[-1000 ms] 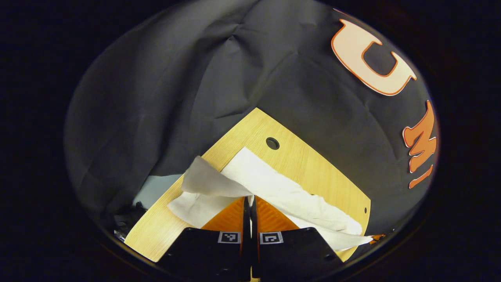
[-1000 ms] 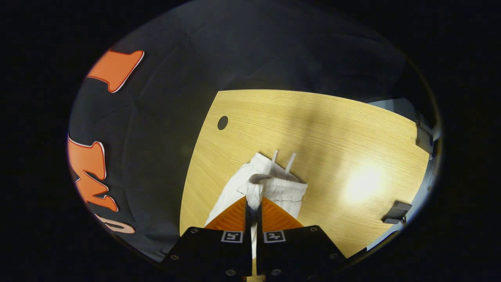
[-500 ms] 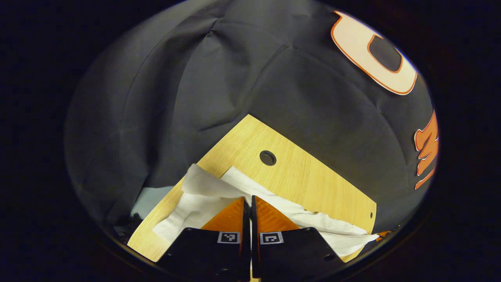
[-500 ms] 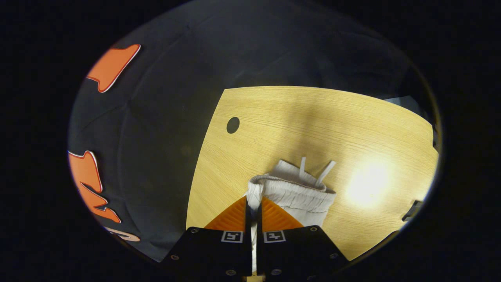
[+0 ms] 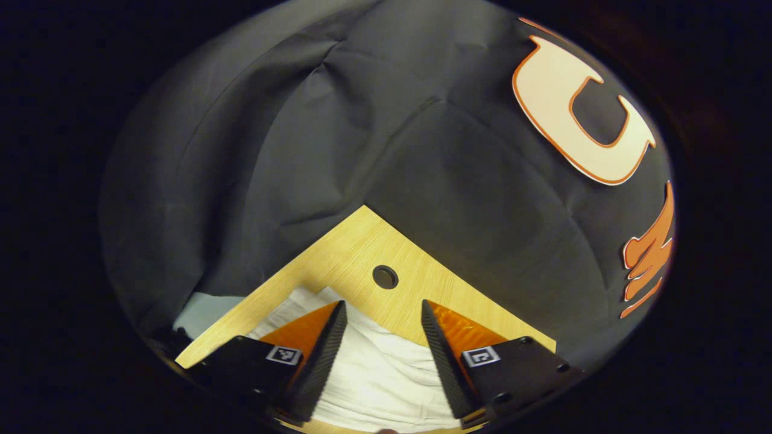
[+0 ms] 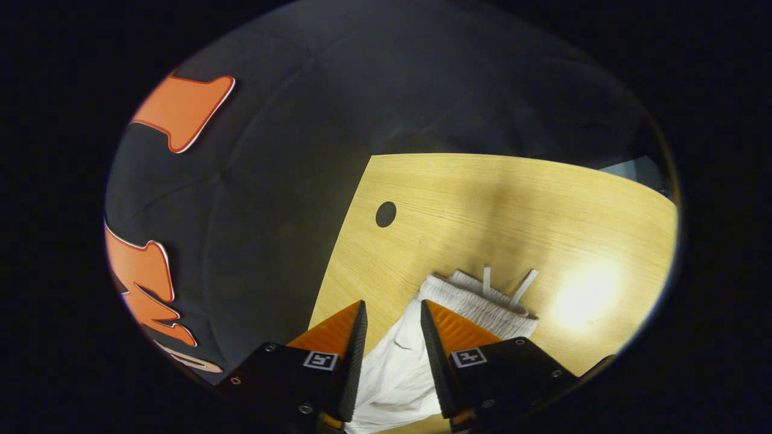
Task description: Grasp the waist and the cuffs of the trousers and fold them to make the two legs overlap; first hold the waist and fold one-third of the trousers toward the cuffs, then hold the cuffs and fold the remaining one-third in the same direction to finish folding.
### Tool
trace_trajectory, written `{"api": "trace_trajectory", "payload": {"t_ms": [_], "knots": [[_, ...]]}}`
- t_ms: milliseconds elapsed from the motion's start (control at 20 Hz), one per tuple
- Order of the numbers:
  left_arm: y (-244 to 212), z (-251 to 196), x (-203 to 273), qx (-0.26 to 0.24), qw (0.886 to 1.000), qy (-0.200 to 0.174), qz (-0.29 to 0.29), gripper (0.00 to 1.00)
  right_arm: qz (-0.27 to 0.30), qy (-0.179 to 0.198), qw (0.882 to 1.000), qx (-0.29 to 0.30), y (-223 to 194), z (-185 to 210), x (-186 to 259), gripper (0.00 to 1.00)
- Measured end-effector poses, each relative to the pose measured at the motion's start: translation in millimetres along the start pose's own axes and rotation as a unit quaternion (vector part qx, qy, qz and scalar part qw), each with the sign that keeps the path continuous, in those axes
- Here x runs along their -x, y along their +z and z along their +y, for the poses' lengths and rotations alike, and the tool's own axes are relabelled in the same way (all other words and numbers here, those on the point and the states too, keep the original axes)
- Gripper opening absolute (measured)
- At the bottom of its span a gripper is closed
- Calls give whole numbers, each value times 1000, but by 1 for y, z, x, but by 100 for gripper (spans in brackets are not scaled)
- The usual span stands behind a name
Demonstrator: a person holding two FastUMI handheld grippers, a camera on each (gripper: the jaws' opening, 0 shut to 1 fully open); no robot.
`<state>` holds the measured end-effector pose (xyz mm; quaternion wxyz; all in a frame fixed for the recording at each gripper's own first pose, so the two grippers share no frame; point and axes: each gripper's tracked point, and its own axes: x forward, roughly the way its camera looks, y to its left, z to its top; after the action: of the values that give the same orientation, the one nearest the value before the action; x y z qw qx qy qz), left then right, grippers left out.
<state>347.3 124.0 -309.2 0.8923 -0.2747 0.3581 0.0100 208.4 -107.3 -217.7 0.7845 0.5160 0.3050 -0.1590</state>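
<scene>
Both tongs wide, empty: left tongs (image 5: 381,313) over cuffs (image 5: 313,298); right tongs (image 6: 392,313) nearest waist (image 6: 476,301), lower centre.

Left gripper (image 5: 381,313) poised low over desk (image 5: 356,253) near its far corner, fingers spread wide, gripping nothing. Right gripper (image 6: 391,313) likewise low near desk's left edge, fingers parted, narrower gap, nothing pinched between them.

My table (image 6: 482,199) is light wood with a round hole (image 6: 385,214) near its edge. White trousers (image 6: 398,367) lie flat on it, drawstrings (image 6: 506,284) resting on the wood.
</scene>
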Motion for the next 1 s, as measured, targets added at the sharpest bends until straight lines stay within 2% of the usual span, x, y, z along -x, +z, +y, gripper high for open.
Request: {"api": "trace_trajectory", "payload": {"t_ms": [200, 250, 300, 350, 500, 650, 850, 1000], "knots": [[-3, -6, 9, -80, 996, 25, 14, 99, 6, -43, 998, 40, -2, -35, 12, 72], [0, -8, 12, -100, 995, 27, 12, 99, 12, -50, 998, 40, -6, -44, 15, 75], [-1, -3, 10, -120, 992, 40, 15, 99, 14, -53, 998, 36, -8, -51, 18, 69], [-2, -3, 9, -139, 989, 51, 26, 99, 20, -58, 998, 33, -12, -58, 19, 80], [-4, -3, 6, -175, 983, 51, 35, 100, 44, -75, 996, 33, -28, -78, 23, 80], [-7, -6, 2, -192, 980, 34, 29, 99, 66, -87, 994, 30, -42, -98, 20, 81], [-3, -9, 0, -202, 979, 14, 20, 99, 93, -83, 992, 0, -62, -112, 9, 81], [-1, -11, -2, -218, 976, 10, 6, 99, 91, -73, 993, -6, -63, -112, -3, 81]]}}
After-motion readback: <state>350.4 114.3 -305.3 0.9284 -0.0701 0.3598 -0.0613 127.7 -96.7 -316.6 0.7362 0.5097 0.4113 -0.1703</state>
